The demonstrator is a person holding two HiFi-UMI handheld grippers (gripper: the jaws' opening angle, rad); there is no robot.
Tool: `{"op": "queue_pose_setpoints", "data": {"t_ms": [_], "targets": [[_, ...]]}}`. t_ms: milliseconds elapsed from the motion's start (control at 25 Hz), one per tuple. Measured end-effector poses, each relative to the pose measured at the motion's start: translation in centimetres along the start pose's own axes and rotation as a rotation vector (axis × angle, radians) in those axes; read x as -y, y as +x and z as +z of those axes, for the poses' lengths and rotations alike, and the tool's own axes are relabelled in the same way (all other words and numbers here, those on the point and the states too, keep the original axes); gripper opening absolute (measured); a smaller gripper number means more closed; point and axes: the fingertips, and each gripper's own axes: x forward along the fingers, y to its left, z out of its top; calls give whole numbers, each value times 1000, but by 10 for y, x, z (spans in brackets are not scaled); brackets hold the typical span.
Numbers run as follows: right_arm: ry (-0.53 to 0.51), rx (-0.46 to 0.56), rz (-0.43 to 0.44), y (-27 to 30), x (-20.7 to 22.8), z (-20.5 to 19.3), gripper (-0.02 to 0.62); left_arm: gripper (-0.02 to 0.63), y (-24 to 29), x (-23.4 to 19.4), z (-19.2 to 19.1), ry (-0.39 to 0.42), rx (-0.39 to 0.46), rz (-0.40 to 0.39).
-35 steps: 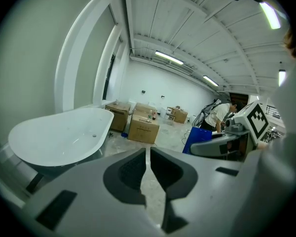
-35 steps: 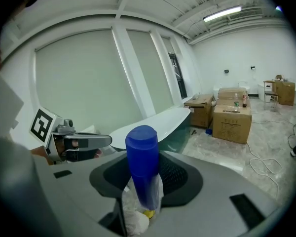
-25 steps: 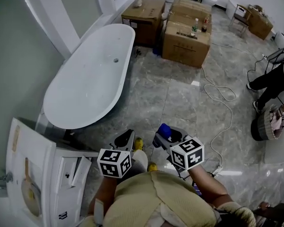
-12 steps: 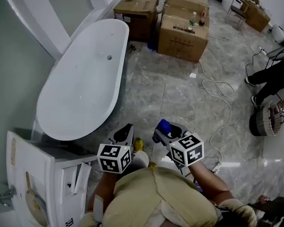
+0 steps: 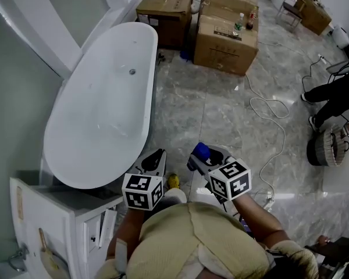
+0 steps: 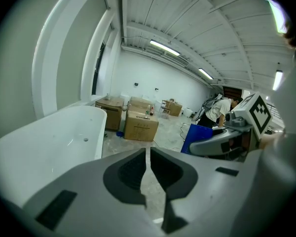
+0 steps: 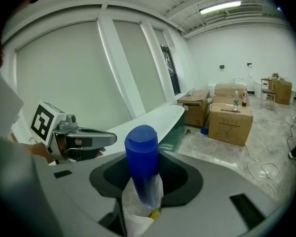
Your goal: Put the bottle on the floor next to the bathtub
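Note:
The bottle (image 5: pixel 202 151), clear with a tall blue cap, is held upright in my right gripper (image 5: pixel 205 157), low in the head view's middle. In the right gripper view the jaws are shut on the bottle (image 7: pixel 142 158) just below its cap. My left gripper (image 5: pixel 153 162) hangs beside it, nearer the foot of the white bathtub (image 5: pixel 99 106); its jaws meet with only a thin slit and hold nothing (image 6: pixel 148 158). The left gripper view shows the bathtub (image 6: pixel 49 142) at left and the bottle (image 6: pixel 196 135) at right. Grey marble floor (image 5: pixel 186 115) runs along the tub's right side.
Cardboard boxes (image 5: pixel 224 36) with small bottles (image 5: pixel 239 22) on top stand beyond the tub. A white cable (image 5: pixel 269 110) snakes over the floor at right, near a person (image 5: pixel 337 95) and a round basket (image 5: pixel 321 150). A white cabinet (image 5: pixel 52 214) stands at lower left.
The tub's near end and the cabinet have slid closer to the grippers in the head view. Both grippers keep their places; the bottle stays in the right one.

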Motion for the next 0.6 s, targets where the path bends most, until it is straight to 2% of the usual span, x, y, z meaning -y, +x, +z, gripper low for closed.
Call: {"op": "queue_pose_setpoints", "data": {"t_ms": [320, 600], "targets": [[4, -15, -2, 42, 4, 23, 166, 80, 20, -41, 9, -9, -32, -11], [-6, -18, -13, 78, 16, 44, 166, 80, 37, -70, 16, 21, -63, -12]]}}
